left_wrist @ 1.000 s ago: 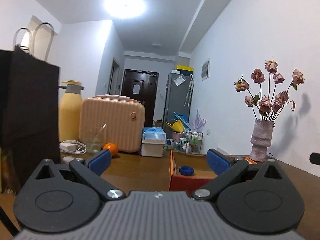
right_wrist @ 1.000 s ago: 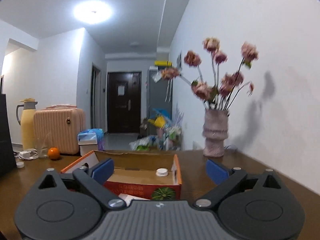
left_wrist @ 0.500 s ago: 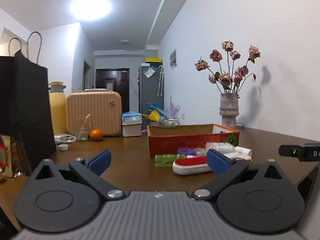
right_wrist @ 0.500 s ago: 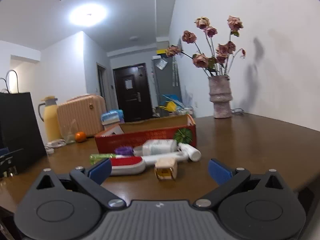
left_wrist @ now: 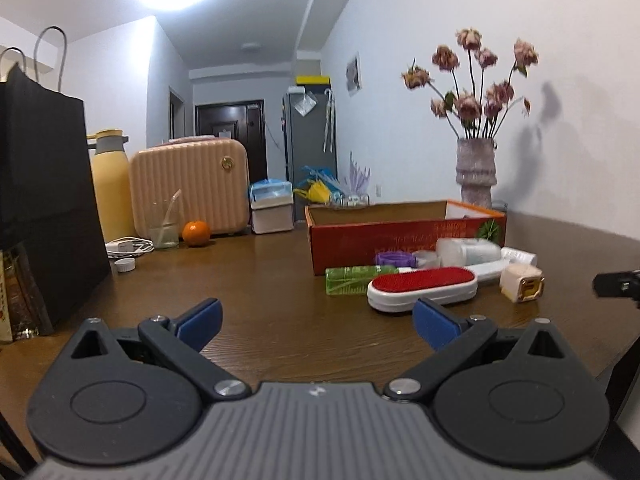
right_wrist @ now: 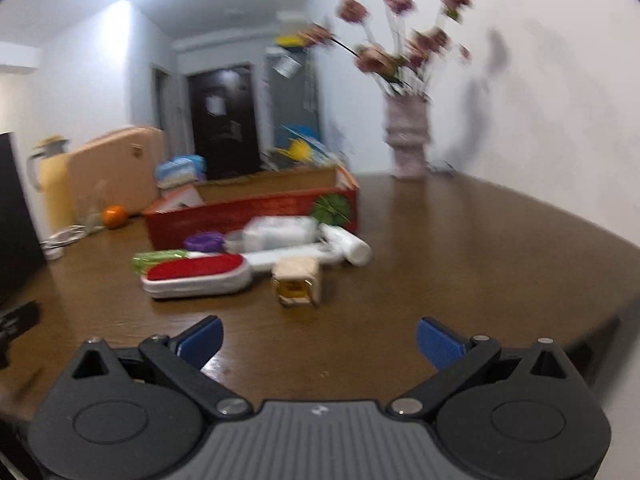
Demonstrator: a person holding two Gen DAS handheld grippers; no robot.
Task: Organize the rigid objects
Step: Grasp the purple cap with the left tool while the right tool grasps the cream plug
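An open red cardboard box [left_wrist: 404,236] [right_wrist: 248,212] stands on the brown table. In front of it lie a red-and-white lint brush [left_wrist: 422,288] [right_wrist: 196,276], a green tube [left_wrist: 356,278], a purple band [left_wrist: 392,258] [right_wrist: 204,241], white bottles [left_wrist: 468,250] [right_wrist: 280,232] and a small beige cube [left_wrist: 522,282] [right_wrist: 297,280]. My left gripper [left_wrist: 316,320] is open and empty, short of the pile. My right gripper [right_wrist: 318,338] is open and empty, facing the cube; its view is blurred.
A black paper bag [left_wrist: 44,208] stands at the left. Behind are a yellow flask [left_wrist: 110,184], a pink case [left_wrist: 190,186], a glass [left_wrist: 164,224], an orange [left_wrist: 196,233] and a charger [left_wrist: 128,246]. A vase of dried roses [left_wrist: 476,172] stands by the wall.
Both grippers pulled back from over the box and dropped lower; the pile in front of the box came into view. The right view now swings and blurs.
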